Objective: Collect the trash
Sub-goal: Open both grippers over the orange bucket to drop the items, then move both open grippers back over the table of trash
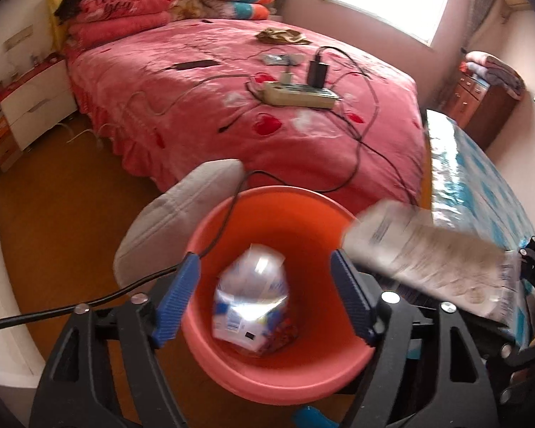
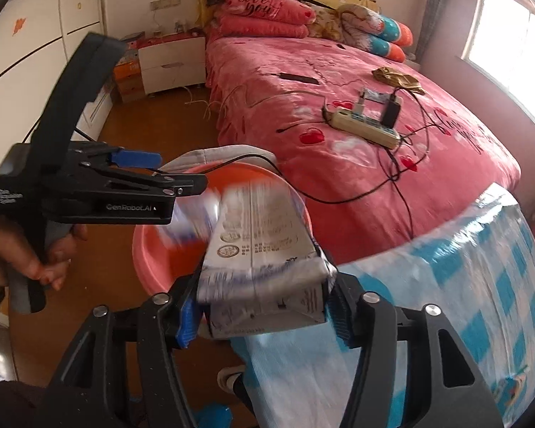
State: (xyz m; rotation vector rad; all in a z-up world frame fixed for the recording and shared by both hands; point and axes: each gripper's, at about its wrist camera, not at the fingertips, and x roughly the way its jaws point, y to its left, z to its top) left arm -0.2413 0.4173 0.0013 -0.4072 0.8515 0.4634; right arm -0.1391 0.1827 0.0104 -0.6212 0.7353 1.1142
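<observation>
A salmon-pink plastic bin [image 1: 267, 388] stands on the floor just below my left gripper [image 1: 265, 264]. Its blue pads are wide apart with nothing between them. A shiny blue-and-white packet [image 1: 253, 306], blurred, sits inside the bin. A grey printed carton [image 2: 260, 235] lies between the pads of my right gripper [image 2: 262, 321], its far end over the bin's rim [image 2: 153, 249]. A narrow gap shows beside the left pad, and the carton is smeared. The same carton [image 1: 428, 249] reaches in from the right in the left wrist view. My left gripper [image 2: 174, 171] hangs over the bin.
Behind the bin is a bed [image 1: 232, 114] under a pink cover, carrying a power strip [image 1: 299, 94] and trailing black cables. A grey cushion [image 1: 174, 221] leans at the bin's far left. A table with a blue checked cloth [image 2: 463, 285] stands right. A hand [image 2: 35, 256] grips the left tool.
</observation>
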